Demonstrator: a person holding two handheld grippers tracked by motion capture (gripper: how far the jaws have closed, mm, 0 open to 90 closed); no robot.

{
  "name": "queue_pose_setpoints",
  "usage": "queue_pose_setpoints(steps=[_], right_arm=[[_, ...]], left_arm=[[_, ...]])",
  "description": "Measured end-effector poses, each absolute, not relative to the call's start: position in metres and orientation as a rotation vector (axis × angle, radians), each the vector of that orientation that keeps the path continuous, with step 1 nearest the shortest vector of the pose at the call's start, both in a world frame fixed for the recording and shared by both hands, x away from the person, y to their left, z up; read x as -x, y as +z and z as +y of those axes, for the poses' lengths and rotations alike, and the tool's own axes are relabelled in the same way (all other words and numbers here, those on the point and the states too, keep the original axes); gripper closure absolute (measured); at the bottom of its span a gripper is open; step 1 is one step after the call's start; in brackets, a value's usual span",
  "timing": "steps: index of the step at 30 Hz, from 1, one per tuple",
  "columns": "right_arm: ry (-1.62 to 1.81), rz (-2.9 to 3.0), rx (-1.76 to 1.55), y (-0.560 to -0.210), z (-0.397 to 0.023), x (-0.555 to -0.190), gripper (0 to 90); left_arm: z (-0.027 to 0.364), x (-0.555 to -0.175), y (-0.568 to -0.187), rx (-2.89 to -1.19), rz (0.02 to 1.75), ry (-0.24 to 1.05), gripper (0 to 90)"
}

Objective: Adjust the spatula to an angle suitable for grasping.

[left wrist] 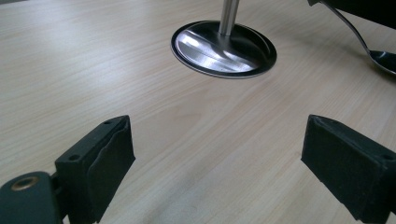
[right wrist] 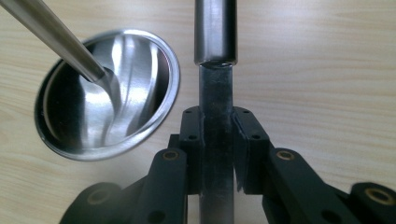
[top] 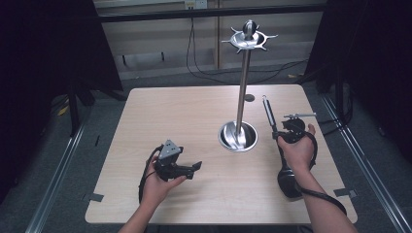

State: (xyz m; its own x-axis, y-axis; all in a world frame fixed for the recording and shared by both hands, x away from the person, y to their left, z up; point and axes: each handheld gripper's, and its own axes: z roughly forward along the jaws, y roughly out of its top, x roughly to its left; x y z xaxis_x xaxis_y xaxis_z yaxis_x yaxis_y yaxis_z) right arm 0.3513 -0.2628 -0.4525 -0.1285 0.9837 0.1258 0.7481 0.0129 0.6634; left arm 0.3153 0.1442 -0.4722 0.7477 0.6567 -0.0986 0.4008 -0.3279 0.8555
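Steel ladle (top: pixel 274 127) is clamped by its handle in the right gripper (right wrist: pixel 216 154), just right of the rack (top: pixel 239 97); its long axis runs from the bowl near the person up toward the rack's hooks. Left gripper (left wrist: pixel 217 163) idles wide open, empty, left of the rack's base on the pale wood table (top: pixel 170 111).

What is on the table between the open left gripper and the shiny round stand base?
Nothing: the left gripper view shows bare pale wooden table between the left gripper and base.

Rack pole (top: pixel 241 97) stands mid-table (top: pixel 170 111); left half open.
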Motion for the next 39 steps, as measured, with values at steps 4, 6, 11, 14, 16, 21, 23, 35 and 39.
queue_pose_setpoints(steps=[4,6,11,14,16,21,23,35,39], right_arm=[[0.933,1.9,-1.743,-0.447,-0.265,-0.348,76.0],[0.969,1.888,-1.728,-0.445,-0.266,-0.346,75.9],[1.067,1.851,-1.67,-0.439,-0.268,-0.337,76.0],[1.109,1.833,-1.648,-0.436,-0.269,-0.333,76.0],[1.134,1.815,-1.641,-0.434,-0.269,-0.329,75.9],[1.173,1.786,-1.613,-0.431,-0.271,-0.323,76.0],[1.187,1.774,-1.609,-0.43,-0.272,-0.32,75.9],[1.307,1.725,-1.548,-0.418,-0.278,-0.305,75.9],[1.33,1.71,-1.512,-0.414,-0.279,-0.3,75.9]], left_arm=[[0.144,-0.316,-0.471,-1.955,0.797,0.333,9.2],[0.144,-0.316,-0.471,-1.954,0.797,0.338,9.3],[0.145,-0.316,-0.471,-1.954,0.803,0.343,9.4],[0.145,-0.317,-0.471,-1.962,0.796,0.346,9.4],[0.144,-0.317,-0.471,-1.961,0.793,0.351,9.4],[0.141,-0.316,-0.47,-1.968,0.792,0.345,9.4],[0.142,-0.317,-0.471,-1.975,0.785,0.353,9.4],[0.14,-0.319,-0.474,-1.968,0.796,0.32,6.3],[0.14,-0.319,-0.474,-1.956,0.798,0.306,5.5]])
